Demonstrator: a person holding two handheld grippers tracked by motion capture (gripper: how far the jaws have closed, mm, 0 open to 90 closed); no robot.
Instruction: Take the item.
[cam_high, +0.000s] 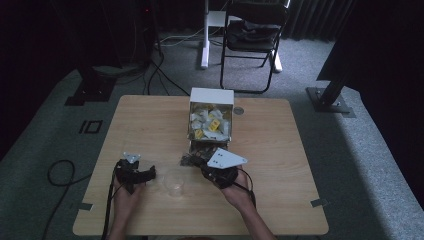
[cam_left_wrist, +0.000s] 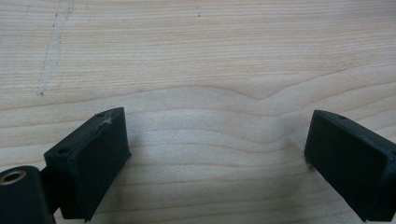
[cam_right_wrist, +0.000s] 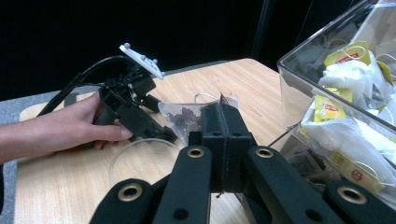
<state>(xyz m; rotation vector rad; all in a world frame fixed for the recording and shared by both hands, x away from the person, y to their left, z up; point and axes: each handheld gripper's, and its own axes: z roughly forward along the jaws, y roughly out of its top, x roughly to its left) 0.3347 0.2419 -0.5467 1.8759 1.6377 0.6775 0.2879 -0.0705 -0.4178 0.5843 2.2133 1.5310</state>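
Right hand-held gripper (cam_right_wrist: 224, 114) pinching a clear tea bag (cam_right_wrist: 182, 116) above the plastic cup (cam_right_wrist: 140, 161) (near bench front edge). Left hand-held gripper (cam_left_wrist: 217, 154) spread, over bare bench (cam_left_wrist: 196, 56).

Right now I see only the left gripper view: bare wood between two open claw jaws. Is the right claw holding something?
Observer: Yes, the right claw is shut on a clear tea bag with dark leaves.
Operator: Where is the cup?
Observer: A clear cup stands on the table, just left of the right claw in the high view.
Operator: And the supply?
Observer: A clear box of tea bags stands beyond the right claw, toward the far edge.
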